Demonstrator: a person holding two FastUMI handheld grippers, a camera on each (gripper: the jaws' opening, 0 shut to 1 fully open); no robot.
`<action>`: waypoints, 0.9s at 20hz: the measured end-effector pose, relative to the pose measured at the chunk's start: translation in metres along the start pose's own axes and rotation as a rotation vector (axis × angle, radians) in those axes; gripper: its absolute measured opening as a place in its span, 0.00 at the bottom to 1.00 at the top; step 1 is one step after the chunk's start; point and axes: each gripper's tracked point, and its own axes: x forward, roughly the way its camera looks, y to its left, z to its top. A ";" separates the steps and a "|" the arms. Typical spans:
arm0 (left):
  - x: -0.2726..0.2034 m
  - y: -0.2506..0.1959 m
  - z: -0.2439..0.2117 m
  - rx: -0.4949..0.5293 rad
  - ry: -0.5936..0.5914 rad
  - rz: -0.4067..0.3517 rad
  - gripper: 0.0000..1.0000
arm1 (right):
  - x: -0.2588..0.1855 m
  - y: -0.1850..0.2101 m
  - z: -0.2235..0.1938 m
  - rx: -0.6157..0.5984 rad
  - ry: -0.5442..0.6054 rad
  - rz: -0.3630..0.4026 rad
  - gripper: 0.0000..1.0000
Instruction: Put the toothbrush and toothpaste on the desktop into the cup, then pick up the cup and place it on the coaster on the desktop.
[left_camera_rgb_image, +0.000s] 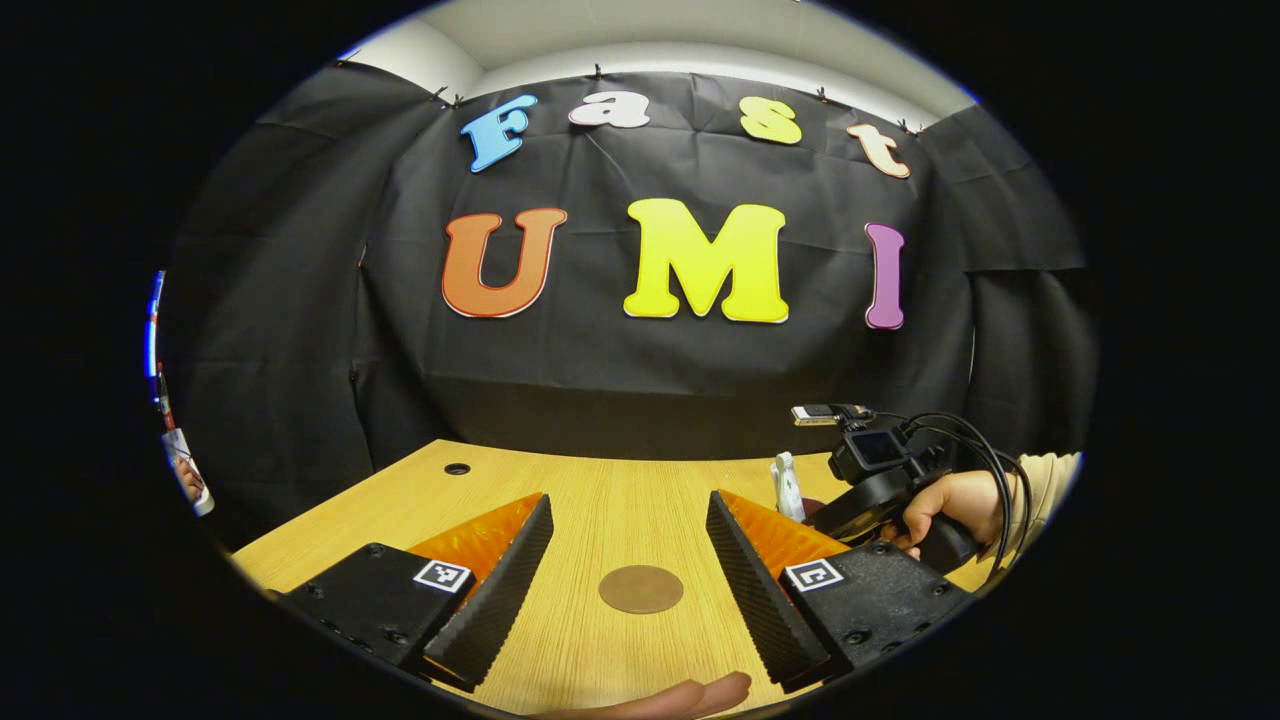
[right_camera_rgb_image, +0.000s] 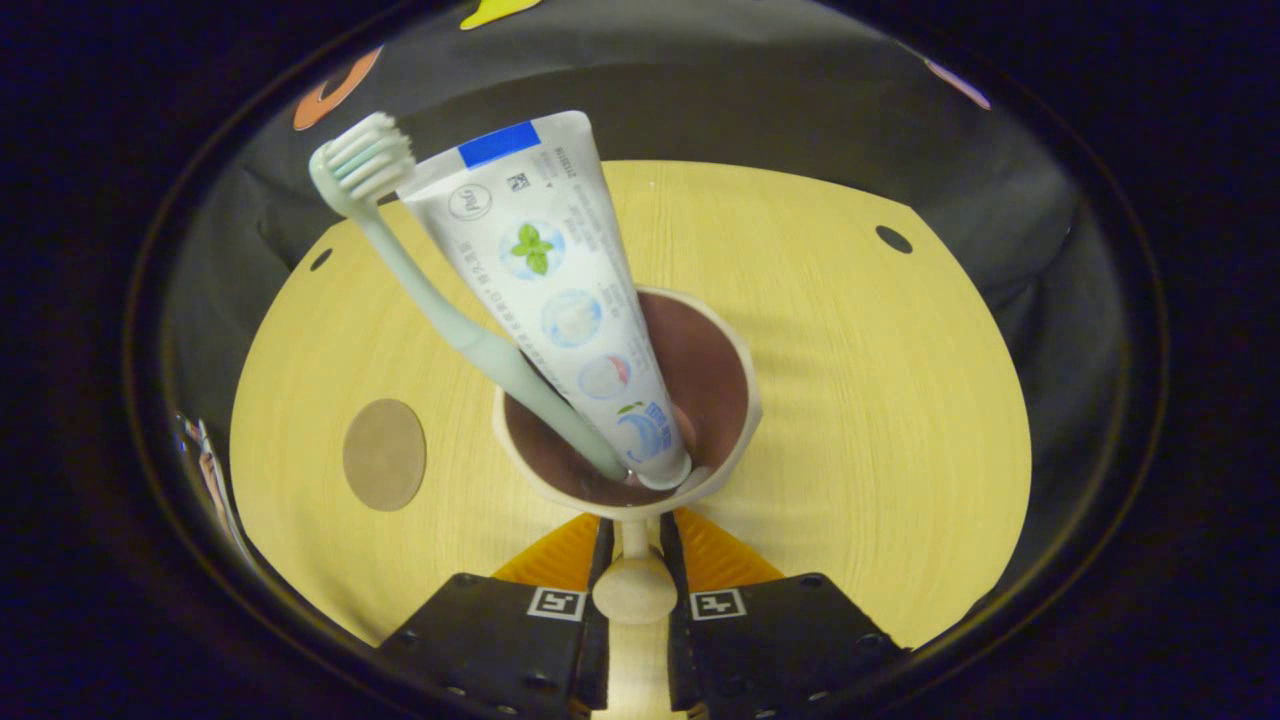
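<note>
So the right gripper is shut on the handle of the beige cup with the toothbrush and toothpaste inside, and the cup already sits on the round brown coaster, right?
Not quite. In the right gripper view the right gripper is shut on the handle of the beige cup, with the pale green toothbrush and white toothpaste tube inside, but the cup is not on the round brown coaster, which lies bare off to the side.

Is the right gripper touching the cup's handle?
Touching. In the right gripper view, the gripper has both fingers pressed against the handle of the cup.

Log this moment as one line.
right tool: shut on cup handle | toothbrush, toothpaste: in cup | left tool: open | coaster: bare
</note>
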 end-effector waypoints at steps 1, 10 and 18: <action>0.000 -0.001 0.001 0.005 -0.003 -0.002 0.98 | 0.002 -0.001 0.000 -0.006 -0.006 -0.004 0.21; -0.008 0.003 0.011 -0.005 -0.032 -0.036 0.98 | 0.011 0.001 0.009 -0.032 -0.114 0.022 0.20; -0.021 0.031 0.027 0.055 -0.086 -0.017 0.98 | 0.011 -0.005 0.011 -0.110 -0.118 0.103 0.20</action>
